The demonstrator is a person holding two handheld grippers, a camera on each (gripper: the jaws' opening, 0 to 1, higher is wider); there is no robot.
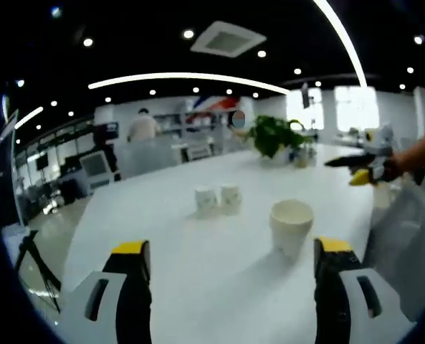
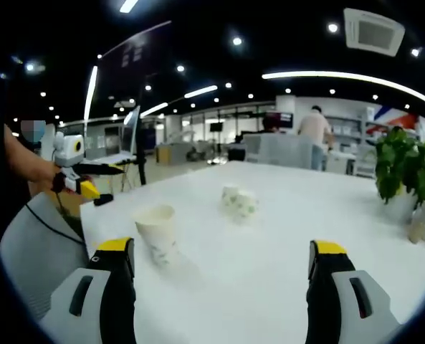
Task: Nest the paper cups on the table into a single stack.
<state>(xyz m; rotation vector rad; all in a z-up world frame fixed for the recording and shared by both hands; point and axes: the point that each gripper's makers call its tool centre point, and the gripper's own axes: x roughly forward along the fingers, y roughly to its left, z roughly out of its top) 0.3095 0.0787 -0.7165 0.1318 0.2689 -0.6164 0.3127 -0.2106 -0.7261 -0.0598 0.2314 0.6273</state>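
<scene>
A white paper cup [image 1: 292, 226] stands upright, mouth up, on the white bench [image 1: 198, 272]; two small patterned paper cups [image 1: 218, 198] stand beyond; both grippers' jaws gape wide, empty.

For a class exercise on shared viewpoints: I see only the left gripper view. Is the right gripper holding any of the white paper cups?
Observer: No. In the right gripper view, the right gripper has its yellow-tipped jaws wide apart, with nothing between them.
Operator: Where is the nearest cup for it?
Observer: The upright white paper cup stands on the white table, just ahead of the jaw on that view's left.
Operator: And my gripper?
Observer: The left gripper appears at that view's left, held in a hand beyond the table's corner.
</scene>
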